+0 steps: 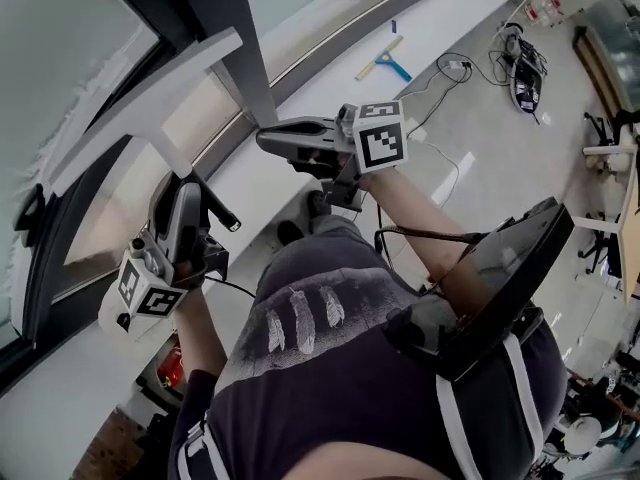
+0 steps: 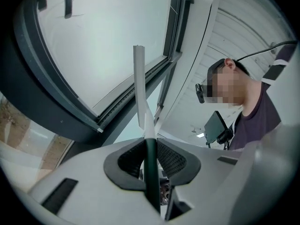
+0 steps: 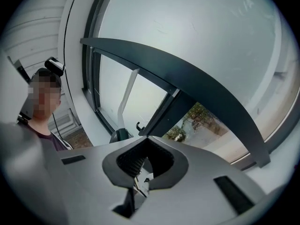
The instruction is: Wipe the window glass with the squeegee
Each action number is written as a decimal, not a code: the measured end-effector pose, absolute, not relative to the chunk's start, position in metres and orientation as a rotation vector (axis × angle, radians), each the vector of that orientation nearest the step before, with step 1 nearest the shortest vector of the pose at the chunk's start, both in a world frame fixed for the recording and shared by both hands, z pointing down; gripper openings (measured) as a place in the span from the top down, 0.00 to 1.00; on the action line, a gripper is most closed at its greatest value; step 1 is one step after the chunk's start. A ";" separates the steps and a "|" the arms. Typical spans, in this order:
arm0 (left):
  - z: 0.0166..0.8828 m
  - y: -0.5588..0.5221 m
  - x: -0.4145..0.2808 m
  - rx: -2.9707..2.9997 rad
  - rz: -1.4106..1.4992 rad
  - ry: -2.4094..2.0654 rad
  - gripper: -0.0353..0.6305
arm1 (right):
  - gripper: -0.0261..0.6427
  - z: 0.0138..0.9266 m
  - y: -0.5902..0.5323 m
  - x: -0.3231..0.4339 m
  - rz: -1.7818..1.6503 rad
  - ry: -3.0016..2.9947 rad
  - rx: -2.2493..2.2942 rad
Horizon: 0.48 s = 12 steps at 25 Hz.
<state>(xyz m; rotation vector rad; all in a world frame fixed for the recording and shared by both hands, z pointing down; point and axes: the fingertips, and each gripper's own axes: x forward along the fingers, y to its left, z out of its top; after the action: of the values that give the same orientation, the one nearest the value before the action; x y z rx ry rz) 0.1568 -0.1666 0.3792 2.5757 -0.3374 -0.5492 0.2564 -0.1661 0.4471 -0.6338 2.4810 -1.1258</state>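
A white squeegee (image 1: 140, 103) with a long T-shaped blade points up toward the window glass (image 1: 60, 48) at the upper left. My left gripper (image 1: 185, 193) is shut on its handle. In the left gripper view the dark green handle (image 2: 151, 172) is clamped between the pads of the left gripper (image 2: 151, 144), and the white stem (image 2: 139, 78) rises in front of the glass (image 2: 108, 41). My right gripper (image 1: 270, 138) hovers level by the dark window post, shut and empty. In the right gripper view the right gripper (image 3: 146, 146) faces the glass (image 3: 197, 32), with the squeegee (image 3: 126, 95) off to the left.
A dark window post (image 1: 250, 58) stands between the panes, above a pale sill (image 1: 330, 38). A second squeegee, yellow and blue (image 1: 385, 63), lies on the floor beyond. Cables and small devices (image 1: 520, 68) lie at the far right. A curved dark frame bar (image 3: 187, 78) crosses the right gripper view.
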 end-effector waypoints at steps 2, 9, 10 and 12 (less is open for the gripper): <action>0.386 -0.162 0.157 2.569 -0.553 -0.277 0.82 | 0.96 0.450 -0.160 0.249 -1.131 2.481 -0.676; 0.401 -0.144 0.184 2.549 -0.498 -0.053 0.82 | 0.96 0.453 -0.126 0.265 -1.098 2.411 -0.873; 0.399 -0.142 0.192 2.549 -0.494 -0.024 0.82 | 0.96 0.452 -0.122 0.275 -1.089 2.390 -0.906; 0.396 -0.137 0.211 2.551 -0.490 0.027 0.82 | 0.96 0.450 -0.117 0.296 -1.072 2.354 -0.953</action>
<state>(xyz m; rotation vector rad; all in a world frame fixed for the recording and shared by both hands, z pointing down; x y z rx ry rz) 0.2112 -0.1370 0.3961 2.5511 0.0269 -0.4898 0.2956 -0.1167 0.4496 -0.9528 2.3537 -1.0715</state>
